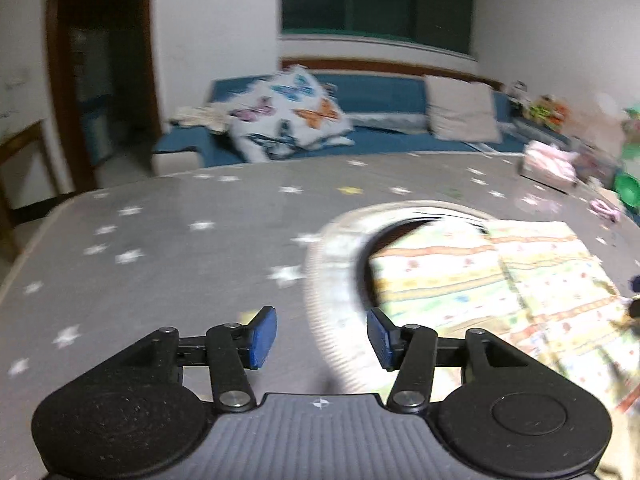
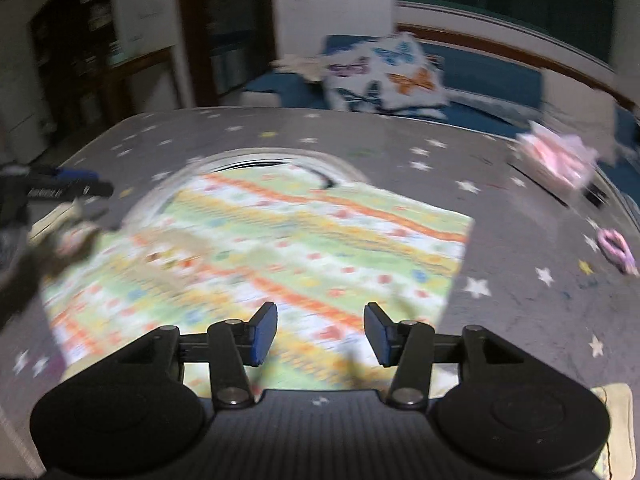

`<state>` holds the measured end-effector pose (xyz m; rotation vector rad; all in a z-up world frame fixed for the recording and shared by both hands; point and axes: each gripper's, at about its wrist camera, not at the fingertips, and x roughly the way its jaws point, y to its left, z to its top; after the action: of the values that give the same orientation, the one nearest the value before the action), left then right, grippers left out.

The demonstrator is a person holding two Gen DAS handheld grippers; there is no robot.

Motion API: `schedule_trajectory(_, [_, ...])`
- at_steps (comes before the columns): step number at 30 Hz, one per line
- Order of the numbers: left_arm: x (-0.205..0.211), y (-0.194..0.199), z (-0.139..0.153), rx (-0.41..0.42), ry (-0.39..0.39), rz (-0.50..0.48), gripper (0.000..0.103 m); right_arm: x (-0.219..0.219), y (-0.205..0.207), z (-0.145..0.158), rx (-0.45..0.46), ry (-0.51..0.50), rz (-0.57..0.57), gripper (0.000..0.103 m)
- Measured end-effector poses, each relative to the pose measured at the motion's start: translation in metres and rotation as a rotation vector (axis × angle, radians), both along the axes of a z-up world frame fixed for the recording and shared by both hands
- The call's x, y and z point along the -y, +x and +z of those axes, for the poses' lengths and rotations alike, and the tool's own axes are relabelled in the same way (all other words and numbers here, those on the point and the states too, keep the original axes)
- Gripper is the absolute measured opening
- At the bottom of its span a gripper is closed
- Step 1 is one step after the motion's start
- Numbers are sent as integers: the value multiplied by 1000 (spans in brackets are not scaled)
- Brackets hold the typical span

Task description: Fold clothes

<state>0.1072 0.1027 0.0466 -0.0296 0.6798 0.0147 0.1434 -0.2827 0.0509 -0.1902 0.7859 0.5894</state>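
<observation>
Both grippers I see spread wide, nothing held: left gripper (image 1: 322,338), right gripper (image 2: 320,334). Striped garment (image 2: 256,256) flat on star-print table (image 1: 160,240), ahead of right jaws, right of left jaws.

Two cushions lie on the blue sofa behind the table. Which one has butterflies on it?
The white cushion at the sofa's left end; it shows orange, blue, purple and dark butterflies. The beige cushion, further right, is plain.
</observation>
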Motion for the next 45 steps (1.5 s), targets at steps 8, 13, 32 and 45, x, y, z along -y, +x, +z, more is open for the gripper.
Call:
schedule_trajectory(8, [32,80,-35,-81,-10,-18,52,5,35,-21,-13,15,-50,49])
schedule_trajectory(13, [38,100,-46,-109,-53,-27,14,2,44,-29,-22,15,-46,49])
schedule_trajectory(32, [125,34,-27,28,-21,-433,31,7,51,-29,-34,29,-52,49])
schedule_trajectory(45, [179,46,-55,6,167,-530,36,33,81,-32,-38,49,-198,50])
